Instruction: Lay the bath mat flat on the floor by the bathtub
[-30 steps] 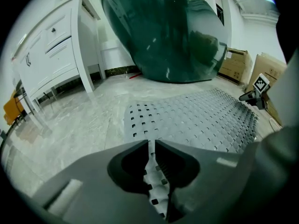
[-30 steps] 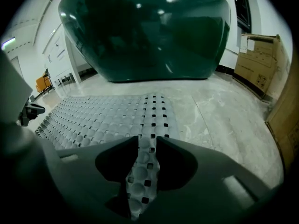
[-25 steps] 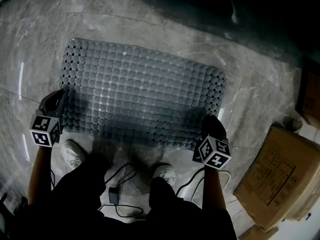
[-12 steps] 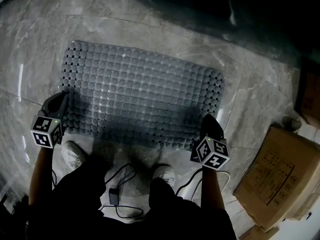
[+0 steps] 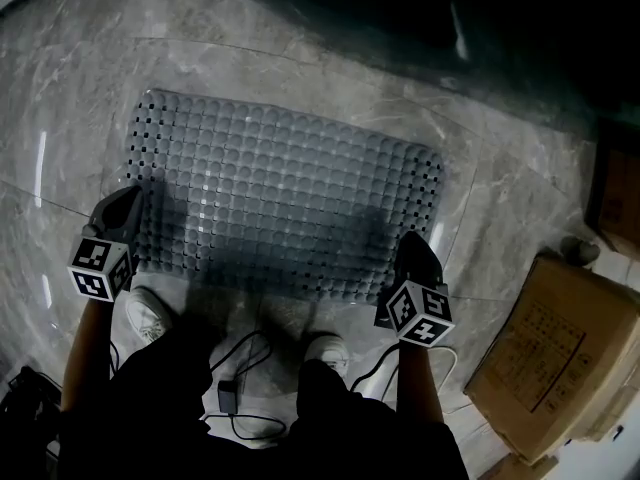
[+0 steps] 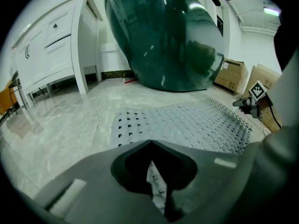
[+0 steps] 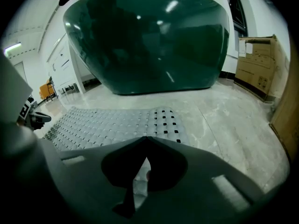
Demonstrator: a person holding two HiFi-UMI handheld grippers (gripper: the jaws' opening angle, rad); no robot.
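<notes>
Head view: both grippers clamped at near corners of bath mat (image 5: pixel 285 193).
At lower left the left gripper (image 5: pixel 118 206) and at lower right the right gripper (image 5: pixel 412 243) each pinch the mat's near edge; the right jaws are newly closed since a second ago. Beyond them the mat lies spread flat on the floor (image 5: pixel 520 198), unmoved, its far edge near the bathtub (image 5: pixel 450 28) at upper right. The fresh grip suggests a final adjustment before release.

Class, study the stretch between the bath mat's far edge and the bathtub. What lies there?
Nothing: only bare marble floor separates the bath mat from the dark green bathtub, shown most clearly in the right gripper view.
</notes>
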